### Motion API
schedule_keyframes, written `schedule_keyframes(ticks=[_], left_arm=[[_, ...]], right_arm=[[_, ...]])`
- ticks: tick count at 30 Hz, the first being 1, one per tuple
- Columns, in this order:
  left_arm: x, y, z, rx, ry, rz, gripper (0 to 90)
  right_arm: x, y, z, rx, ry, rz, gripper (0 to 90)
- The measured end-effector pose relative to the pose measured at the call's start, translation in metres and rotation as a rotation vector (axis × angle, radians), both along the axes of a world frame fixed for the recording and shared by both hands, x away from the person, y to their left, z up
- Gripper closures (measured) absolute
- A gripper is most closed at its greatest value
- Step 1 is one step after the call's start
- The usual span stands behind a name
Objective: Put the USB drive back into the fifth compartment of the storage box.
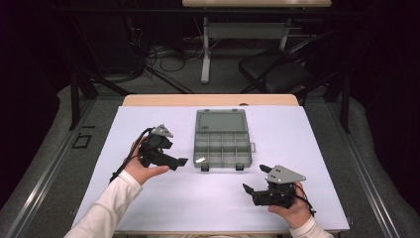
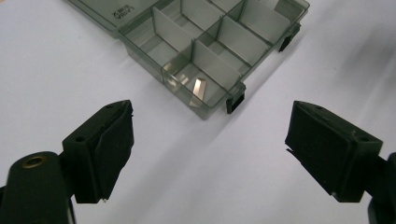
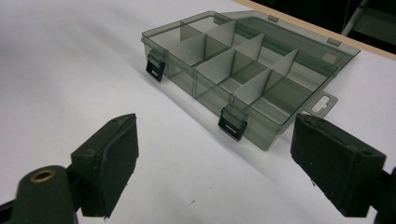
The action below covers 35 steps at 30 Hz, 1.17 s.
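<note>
High view. A smoky grey compartment box (image 1: 221, 144) is lying open near the middle of the white table (image 1: 148, 198), its lid (image 1: 221, 120) folded flat toward the far side and two black latches (image 1: 239, 167) facing the near edge. The left gripper (image 1: 181, 161) is hovering just left of the box, jaws aimed at its near-left corner. The right gripper (image 1: 253, 179) is hovering near and to the right of the box, apart from it. Both are empty.

Left gripper view. The jaws are standing wide with nothing between them. A small pale strip (image 2: 199, 87) is lying in the near-left compartment, and what it is cannot be told. Risk, as a judgement: a jaw reaching in may be catching a thin divider (image 2: 215, 64) or pushing the light box across the smooth table.

Right gripper view. The jaws are likewise standing wide and empty, pointing at the latched front wall. The compartments seen here are looking bare. Risk, as a judgement: pressing on one corner or on a latch (image 3: 232, 124) without the other gripper steadying may be tipping or spinning the box; closing the lid unevenly may be leaving a latch unseated.
</note>
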State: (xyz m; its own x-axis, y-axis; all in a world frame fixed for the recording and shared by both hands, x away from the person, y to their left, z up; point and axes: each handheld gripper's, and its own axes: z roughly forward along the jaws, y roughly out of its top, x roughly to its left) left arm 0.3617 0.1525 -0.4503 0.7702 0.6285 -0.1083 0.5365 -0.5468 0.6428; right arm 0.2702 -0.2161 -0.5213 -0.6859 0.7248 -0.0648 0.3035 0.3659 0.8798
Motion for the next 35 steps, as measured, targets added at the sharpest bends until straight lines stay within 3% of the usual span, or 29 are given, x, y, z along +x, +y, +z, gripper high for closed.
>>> schedule_keyframes(ticks=[6,17,28,35], left_arm=[[-0.017,0.011,-0.006,-0.006,-0.041,0.001,15.4],[-0.038,0.036,-0.016,-0.099,-0.073,0.06,15.6],[-0.046,0.04,-0.027,-0.067,-0.127,0.077,15.9],[-0.045,0.042,-0.035,-0.077,-0.118,0.087,16.0]], right_arm=[[-0.001,-0.001,0.0,-0.002,0.0,-0.009,15.0],[-0.003,-0.002,-0.001,-0.005,-0.002,-0.017,15.0],[-0.004,-0.004,-0.002,-0.008,0.0,-0.015,15.0],[-0.003,-0.007,-0.001,-0.006,0.0,-0.022,14.9]])
